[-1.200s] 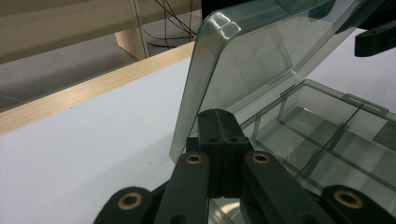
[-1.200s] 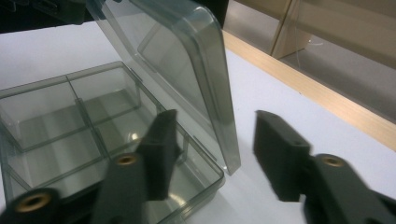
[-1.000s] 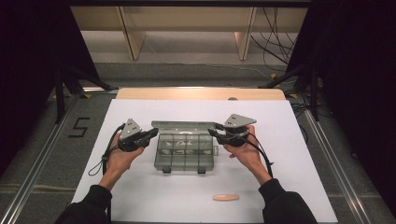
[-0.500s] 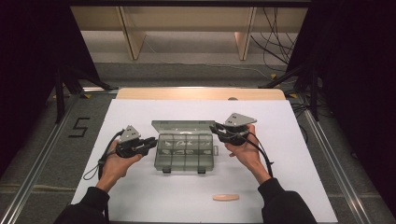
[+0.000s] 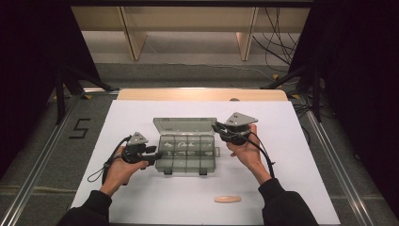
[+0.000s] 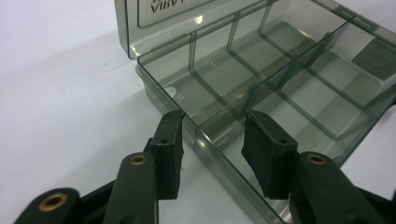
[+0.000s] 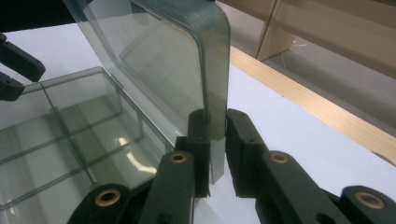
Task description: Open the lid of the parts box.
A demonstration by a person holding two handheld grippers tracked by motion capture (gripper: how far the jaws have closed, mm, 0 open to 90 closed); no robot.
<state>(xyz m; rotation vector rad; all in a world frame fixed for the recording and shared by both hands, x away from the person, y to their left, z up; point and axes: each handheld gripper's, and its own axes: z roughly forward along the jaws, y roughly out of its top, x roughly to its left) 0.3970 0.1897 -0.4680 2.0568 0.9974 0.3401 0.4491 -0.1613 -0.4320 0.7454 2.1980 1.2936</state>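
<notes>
Nearest the person, a small pink piece [image 5: 227,199] lies alone on the white counter [image 5: 301,155], well apart from the box [image 5: 187,155]. The clear box sits mid-counter with its lid [image 5: 184,125] raised at the far side. The left tool [image 6: 212,140] has its jaws apart, straddling the box's near left wall, one jaw outside and one over a compartment. The right tool [image 7: 217,135] is clamped on the lid's right edge, holding it upright. Beyond lies the counter's wooden strip [image 5: 202,94].

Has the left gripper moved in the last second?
Yes. In the high view the left gripper has dropped toward the person, from the far left corner of the box to its near left side.
</notes>
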